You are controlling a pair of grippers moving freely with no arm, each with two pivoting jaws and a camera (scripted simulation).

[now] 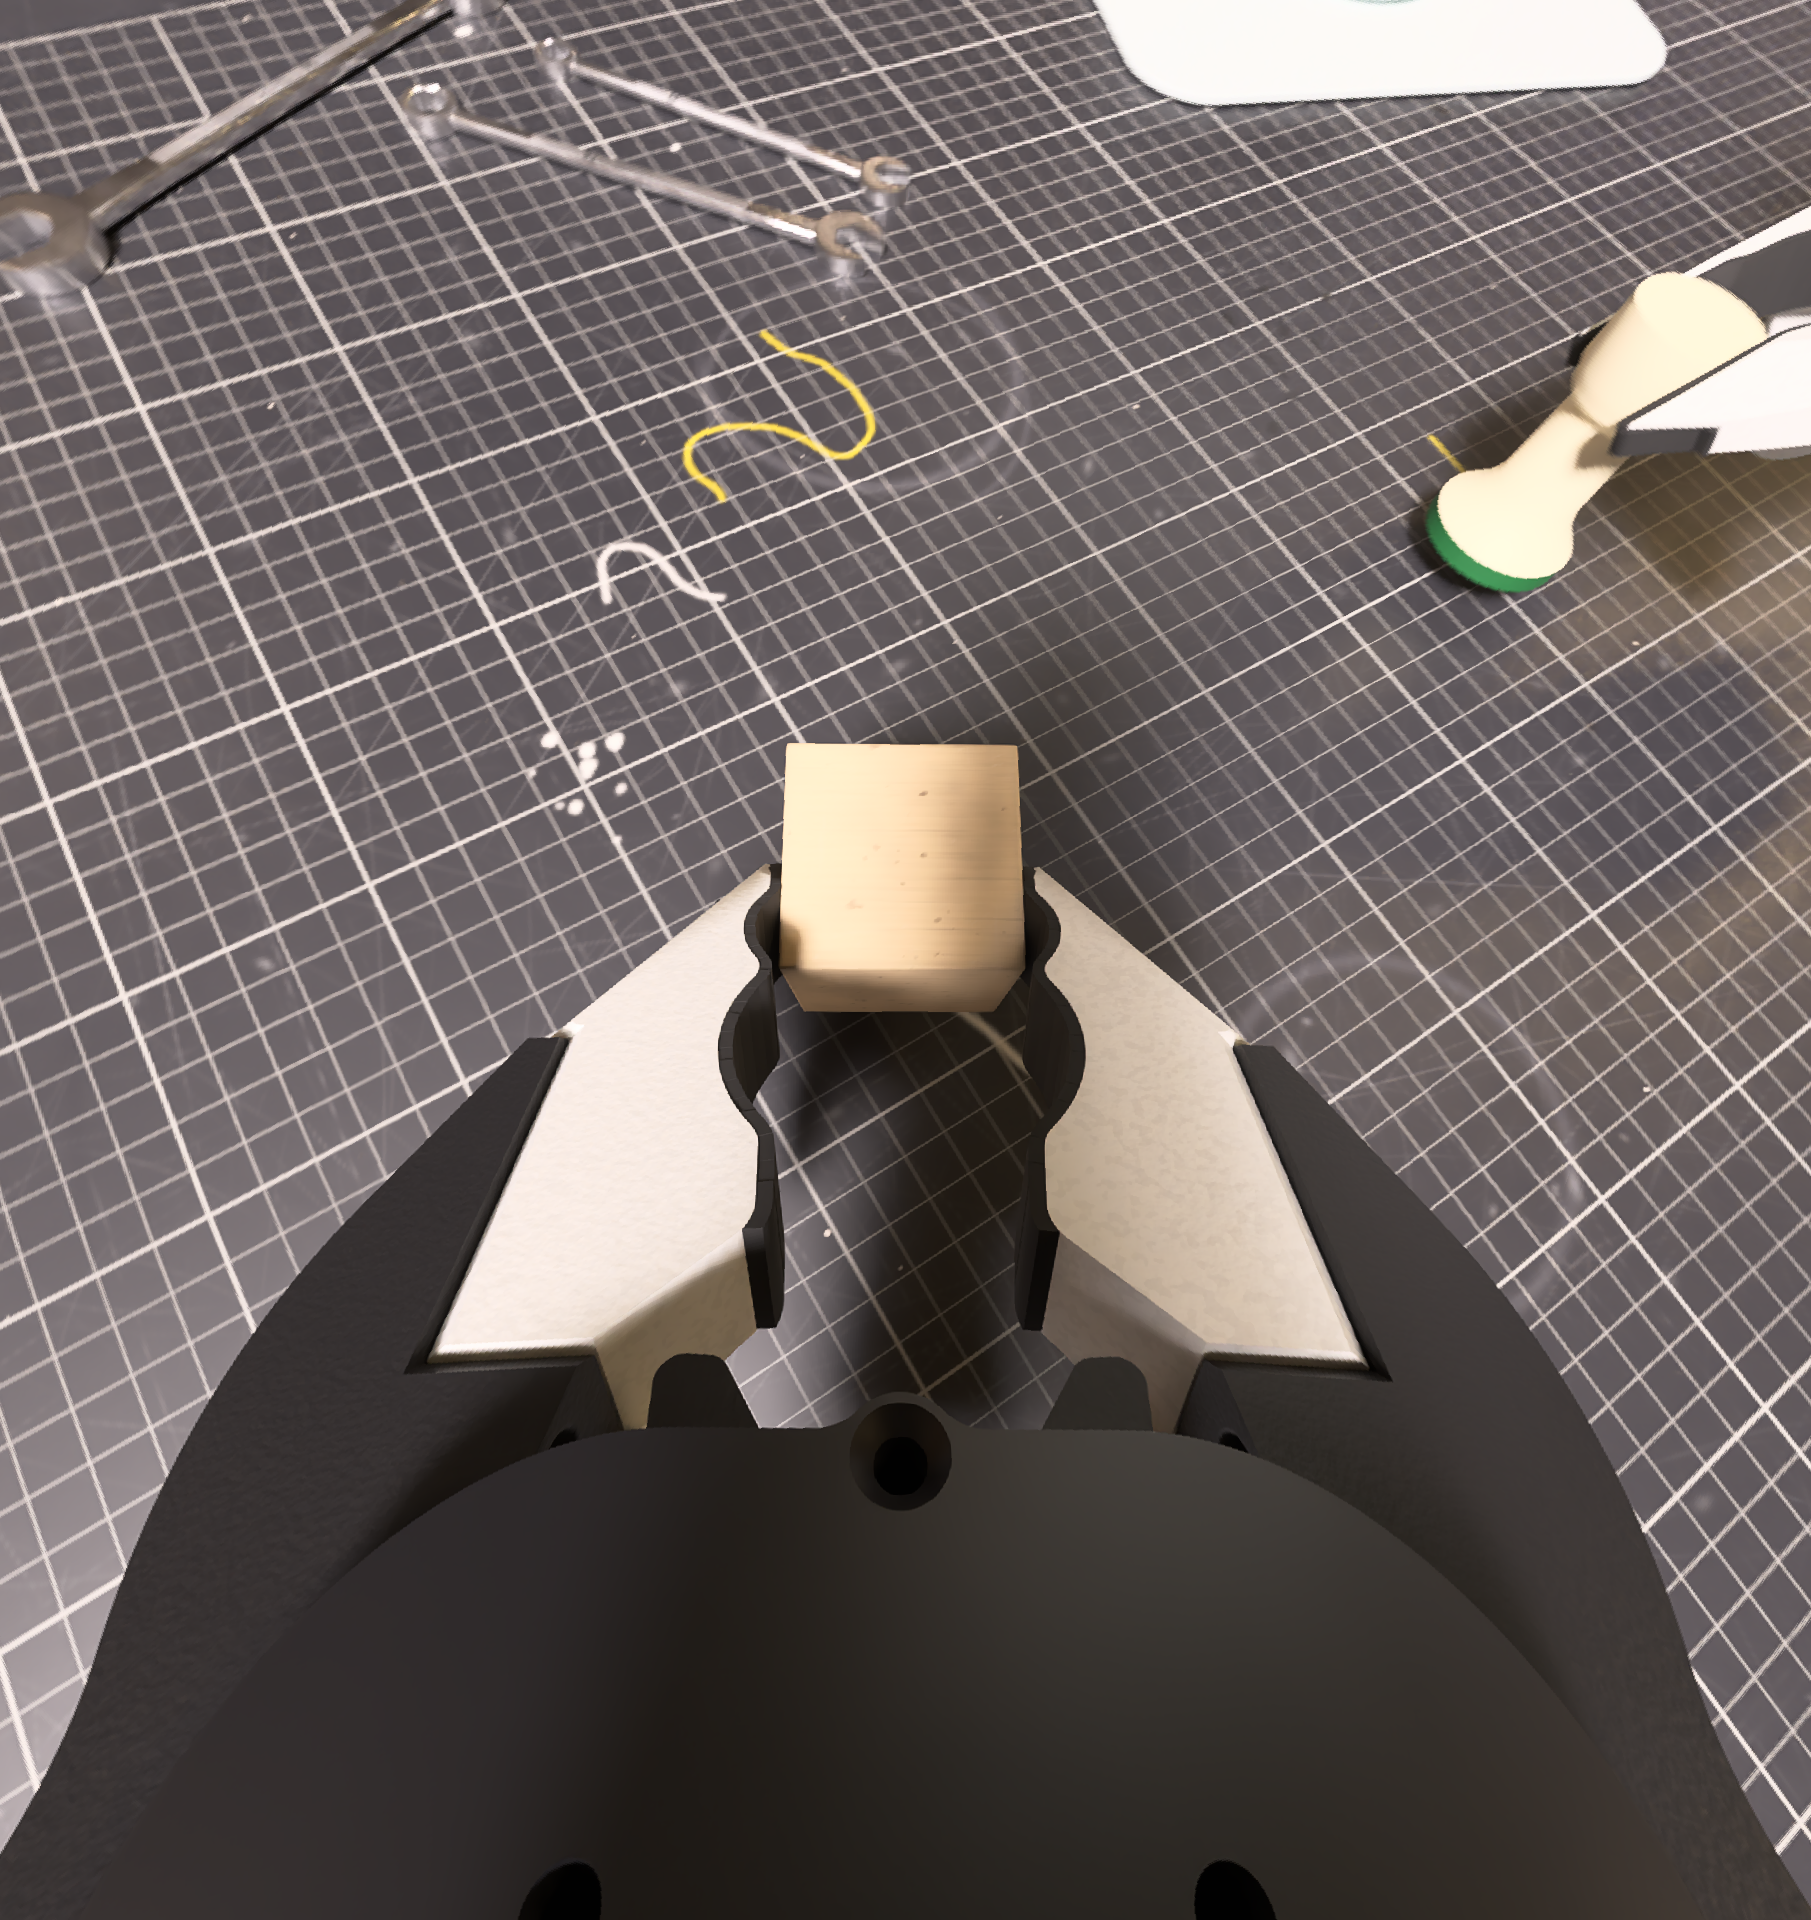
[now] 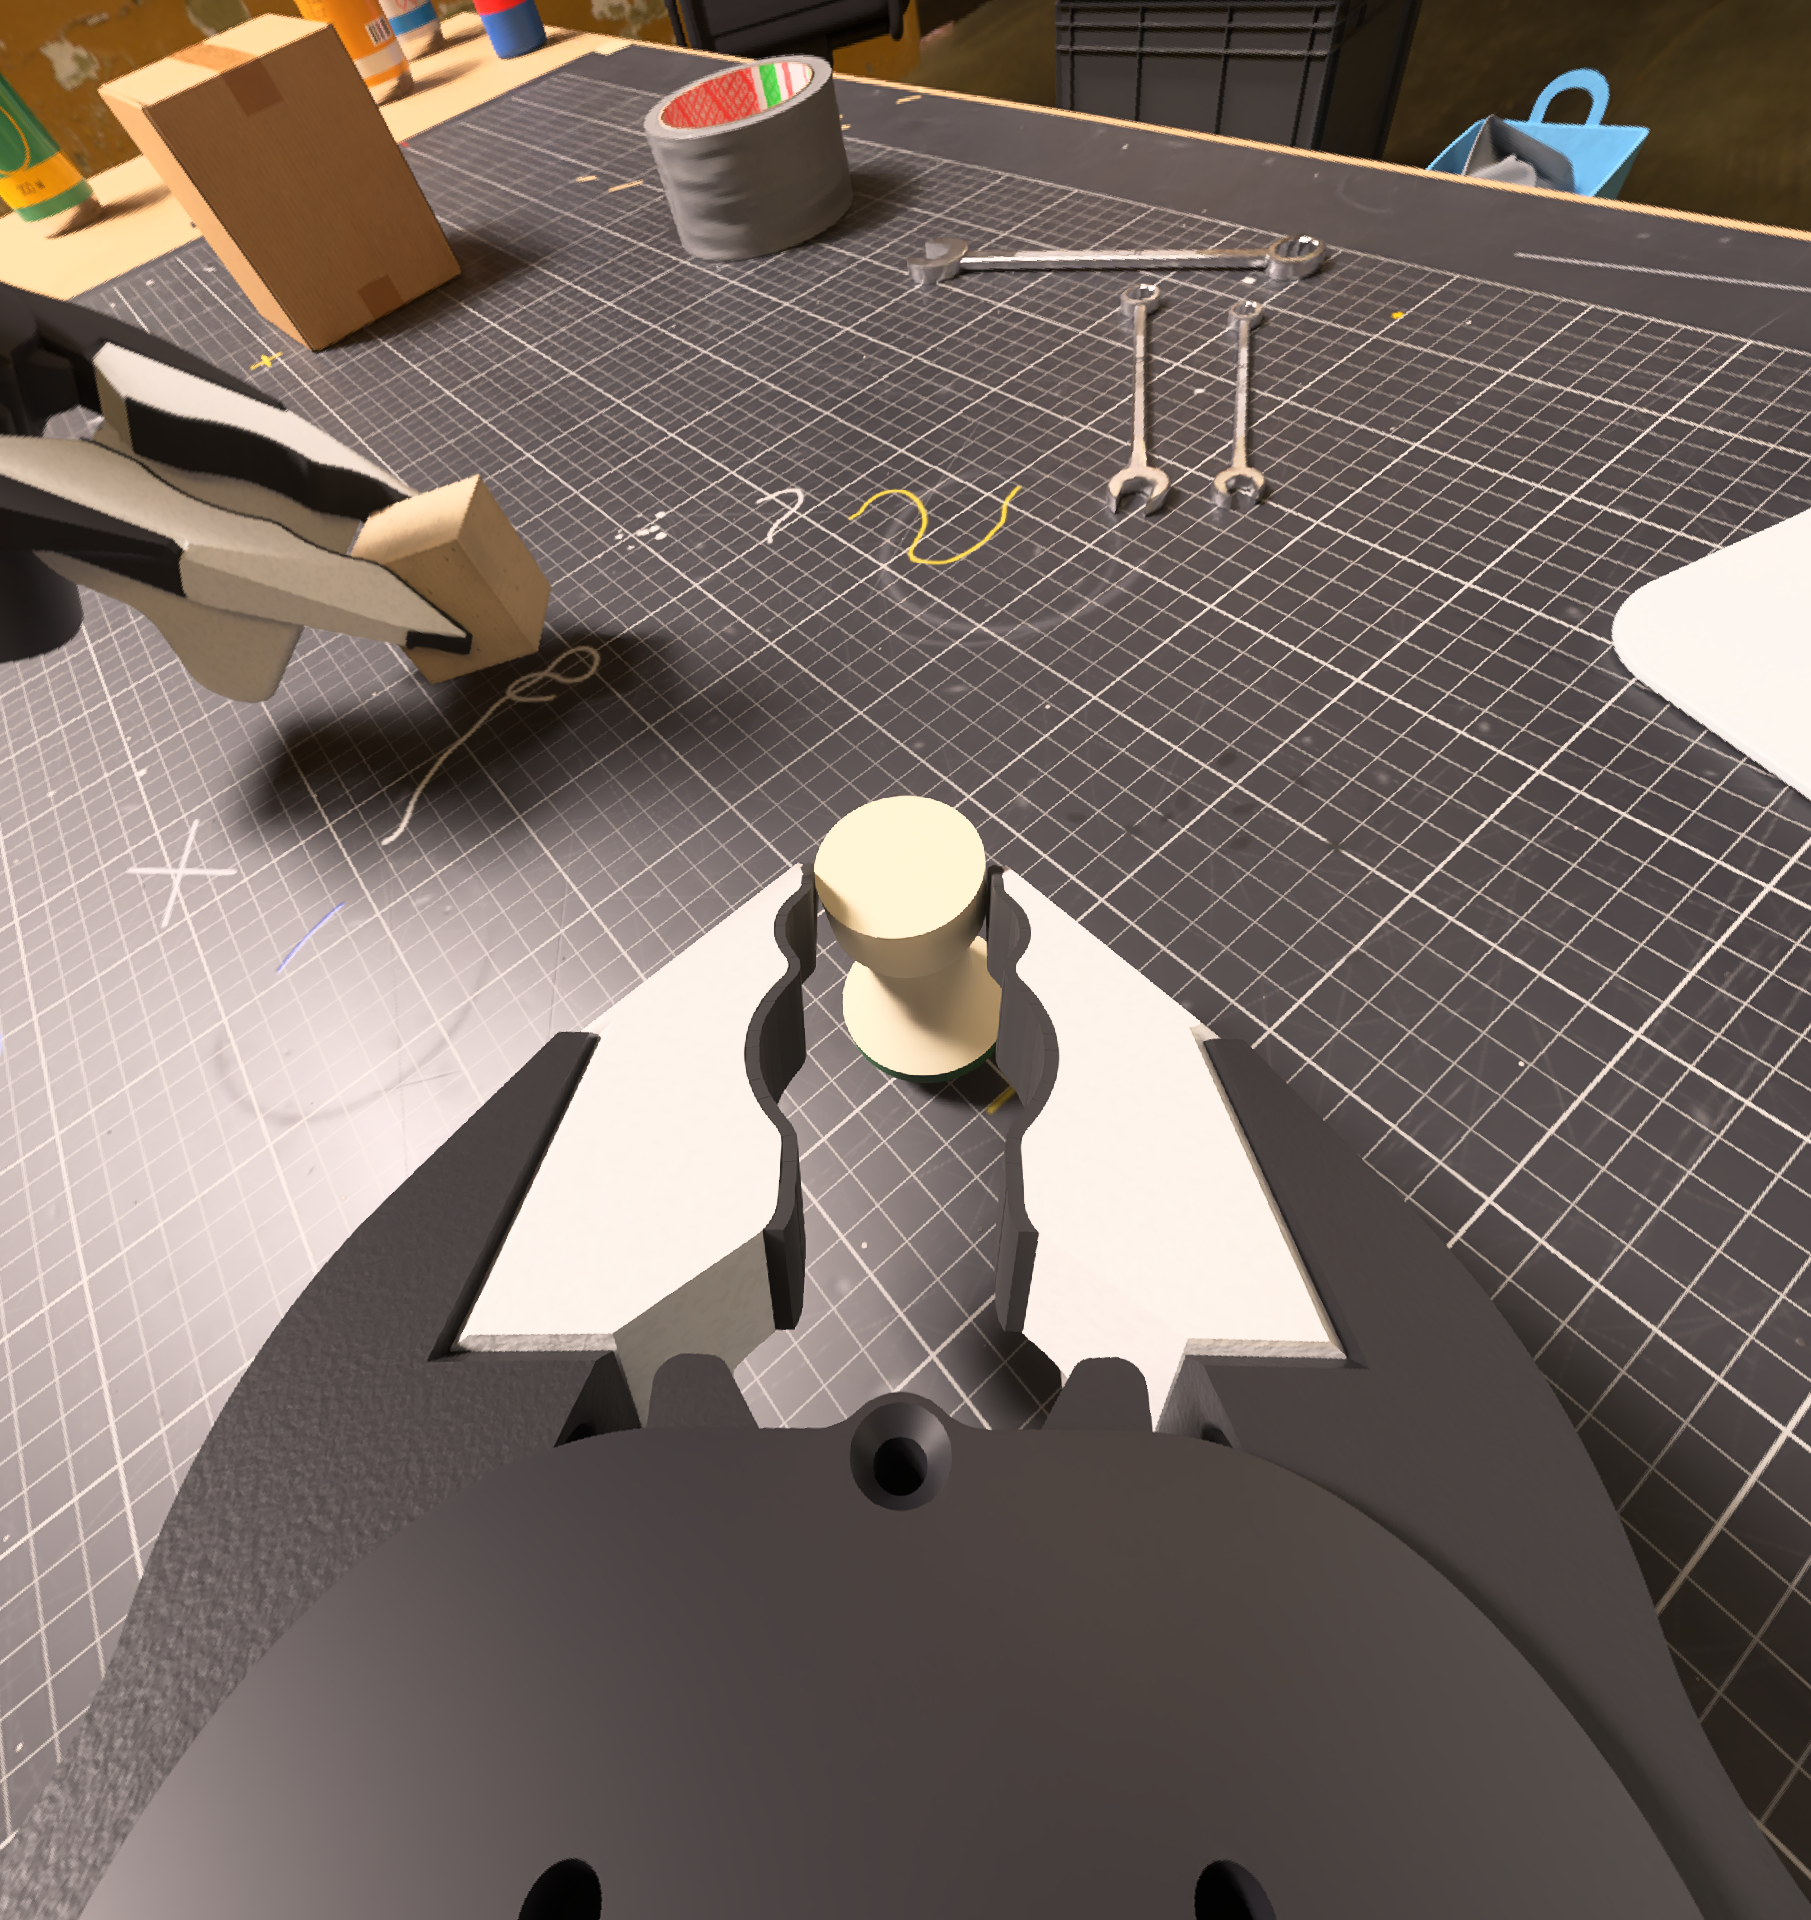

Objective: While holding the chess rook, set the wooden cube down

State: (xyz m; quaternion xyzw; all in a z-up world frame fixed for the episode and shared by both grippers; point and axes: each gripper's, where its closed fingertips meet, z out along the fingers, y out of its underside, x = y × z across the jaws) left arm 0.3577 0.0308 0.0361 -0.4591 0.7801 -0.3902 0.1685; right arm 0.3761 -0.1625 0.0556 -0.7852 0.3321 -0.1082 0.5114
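The left gripper point(image 1: 901, 914) clamps the cube point(image 1: 899, 871) at its fingertips, the block jutting forward past them, above the mat point(image 1: 257, 831). The right gripper point(image 2: 901, 914) pinches the rook point(image 2: 906, 935) by its head; its long axis tilts, green base low, near the mat.

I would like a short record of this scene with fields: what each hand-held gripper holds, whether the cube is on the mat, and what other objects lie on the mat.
left hand-held gripper: shut on the wooden cube
right hand-held gripper: shut on the chess rook
cube position: above the cutting mat, not set down; its shadow falls below it
rook: cream, green base, tilted in the grip
other objects: three wrenches, grey tape roll, cardboard box, white board, bits of yellow string
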